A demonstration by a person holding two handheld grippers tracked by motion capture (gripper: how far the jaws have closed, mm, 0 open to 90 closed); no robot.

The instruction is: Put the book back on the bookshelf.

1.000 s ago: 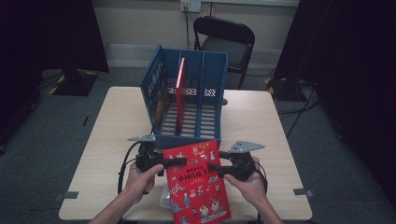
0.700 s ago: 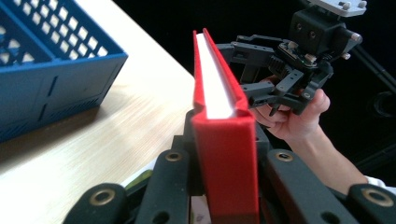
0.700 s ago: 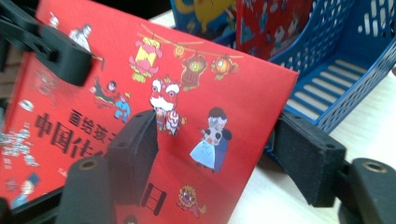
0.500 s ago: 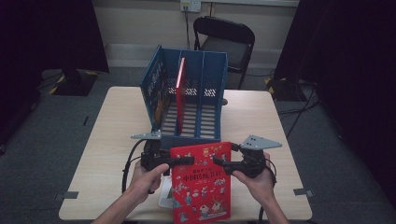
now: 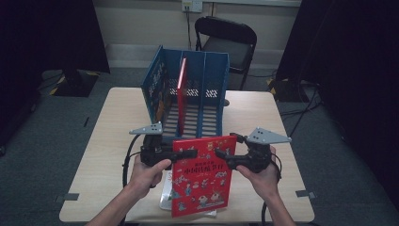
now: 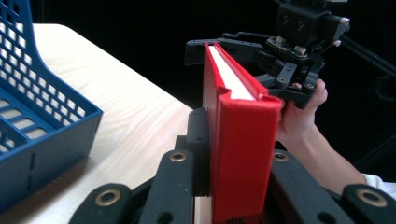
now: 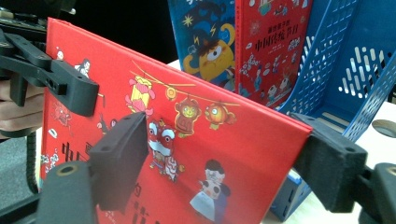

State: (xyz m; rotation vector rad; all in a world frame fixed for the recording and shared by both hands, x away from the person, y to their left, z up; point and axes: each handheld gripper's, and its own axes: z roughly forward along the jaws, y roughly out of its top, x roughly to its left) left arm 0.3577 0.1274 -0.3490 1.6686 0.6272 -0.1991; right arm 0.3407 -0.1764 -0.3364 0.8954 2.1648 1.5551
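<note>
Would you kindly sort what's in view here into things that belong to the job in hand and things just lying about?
In the job:
- red hardcover picture book
- left gripper, shut on it
- right gripper, jaws just opening around its edge
- blue plastic slotted file rack

Lying about:
- black folding chair
- white book flat on the table

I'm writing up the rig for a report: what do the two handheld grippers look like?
Both the left gripper and the right gripper are black, each topped by a grey three-cornered plate. Black cables trail from them. Their fingers carry black block pads.

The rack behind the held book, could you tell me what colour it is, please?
Blue; the rack shows best in the high view.
</note>
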